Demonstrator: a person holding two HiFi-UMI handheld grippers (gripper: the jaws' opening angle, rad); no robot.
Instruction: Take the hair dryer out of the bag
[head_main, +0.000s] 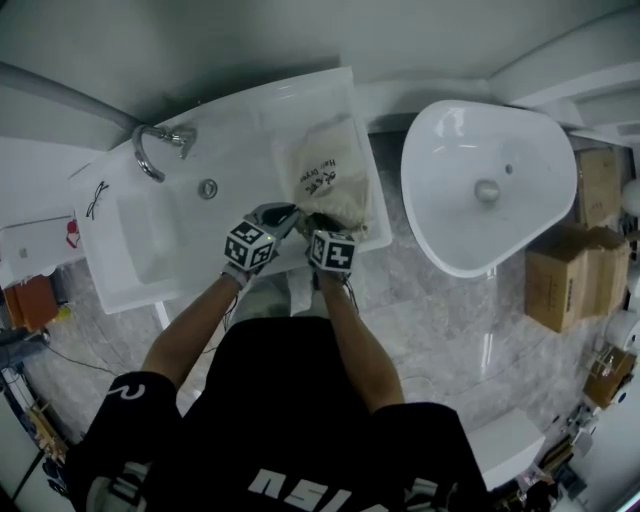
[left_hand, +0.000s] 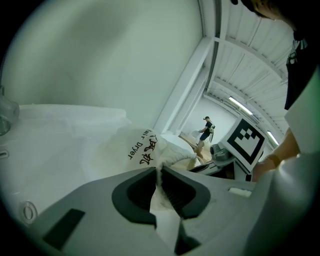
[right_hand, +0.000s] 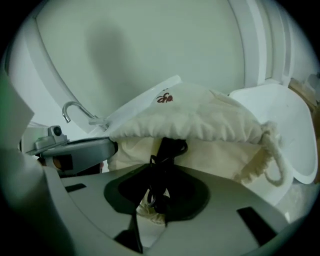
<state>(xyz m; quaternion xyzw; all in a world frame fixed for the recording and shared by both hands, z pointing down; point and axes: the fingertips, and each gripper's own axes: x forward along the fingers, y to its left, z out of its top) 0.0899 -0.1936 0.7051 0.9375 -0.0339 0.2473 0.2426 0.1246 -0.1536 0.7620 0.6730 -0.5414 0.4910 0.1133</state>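
1. A bathroom mock-up: a white sink (head_main: 140, 255) with a curved tap (head_main: 148, 152) stands against a plain white wall (head_main: 200, 40).
2. Beside it is an oval basin (head_main: 440, 140), over a grey marbled floor (head_main: 430, 320).
3. Cardboard boxes (head_main: 575, 275) line one edge, and strip lights (left_hand: 240, 106) run along a high ribbed ceiling beyond — a large hall, not a home.

Matt cream cloth bag (head_main: 332, 180), glossy white sink (head_main: 135, 245), shiny metal tap (head_main: 176, 135), brown cardboard boxes (head_main: 575, 275)
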